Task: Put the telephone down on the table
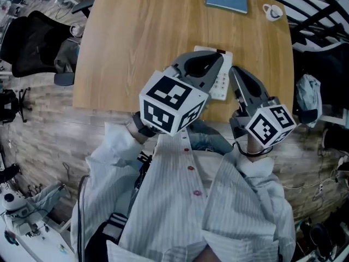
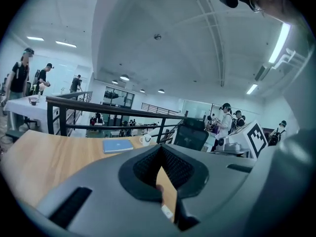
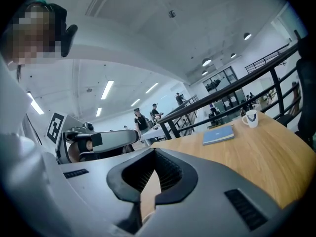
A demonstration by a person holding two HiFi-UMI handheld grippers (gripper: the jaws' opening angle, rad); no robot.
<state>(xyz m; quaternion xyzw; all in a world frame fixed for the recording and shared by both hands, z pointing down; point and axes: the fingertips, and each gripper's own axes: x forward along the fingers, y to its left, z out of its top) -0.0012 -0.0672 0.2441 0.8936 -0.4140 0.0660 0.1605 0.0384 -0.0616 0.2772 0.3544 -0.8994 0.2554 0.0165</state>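
Note:
A white telephone (image 1: 221,84) lies on the wooden table (image 1: 136,42) near its front edge, partly hidden under my grippers. My left gripper (image 1: 214,59) hovers over the phone's left part, jaws shut with nothing between them. To the phone's right, my right gripper (image 1: 234,72) is shut as well and holds nothing. In the left gripper view the closed jaws (image 2: 161,149) point across the table. The right gripper view shows its closed jaws (image 3: 154,153) and the left gripper (image 3: 101,141) beside it.
A blue book (image 1: 226,0) and a white cup (image 1: 272,11) sit at the table's far right; both also show as the book (image 2: 117,145), the cup (image 2: 144,139), the book (image 3: 218,135) and the cup (image 3: 250,117). A black railing (image 2: 98,113) runs behind the table. People stand in the background.

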